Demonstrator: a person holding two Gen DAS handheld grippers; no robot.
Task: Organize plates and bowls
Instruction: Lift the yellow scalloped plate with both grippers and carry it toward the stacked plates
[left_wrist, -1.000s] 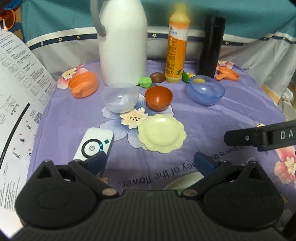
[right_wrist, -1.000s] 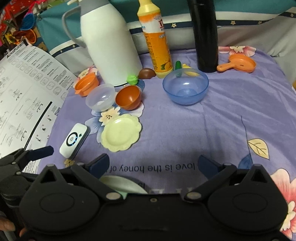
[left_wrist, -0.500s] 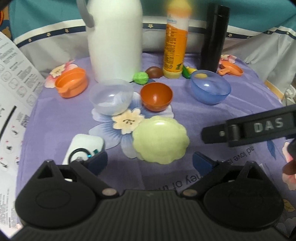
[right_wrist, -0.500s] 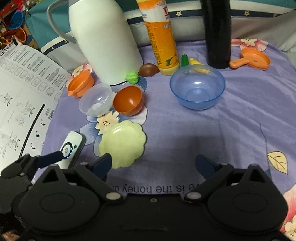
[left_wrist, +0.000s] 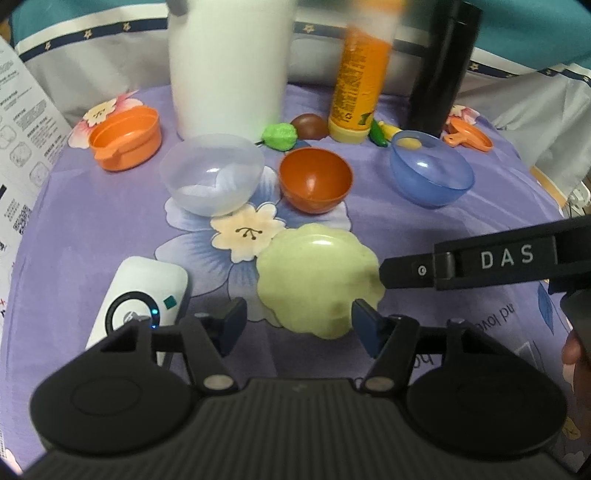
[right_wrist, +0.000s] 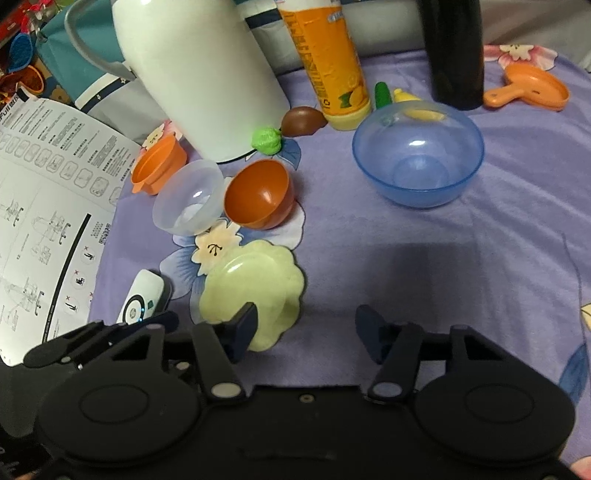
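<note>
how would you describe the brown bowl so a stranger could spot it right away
Start at the tall white jug at the back of the purple flowered cloth. In front of its base two small bowls sit side by side: a clear one and the brown bowl. It is the only opaque, rust-brown bowl; the blue bowl is see-through and larger.

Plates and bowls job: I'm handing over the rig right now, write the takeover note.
Left gripper: open, empty, its fingers straddling the near edge of the pale green plate.
Right gripper: open, empty, low beside that plate.
Clear bowl, brown bowl and blue bowl sit apart on the purple cloth.
Done: nothing stacked.
Left: grasp the plate, then gather the bowls.
</note>
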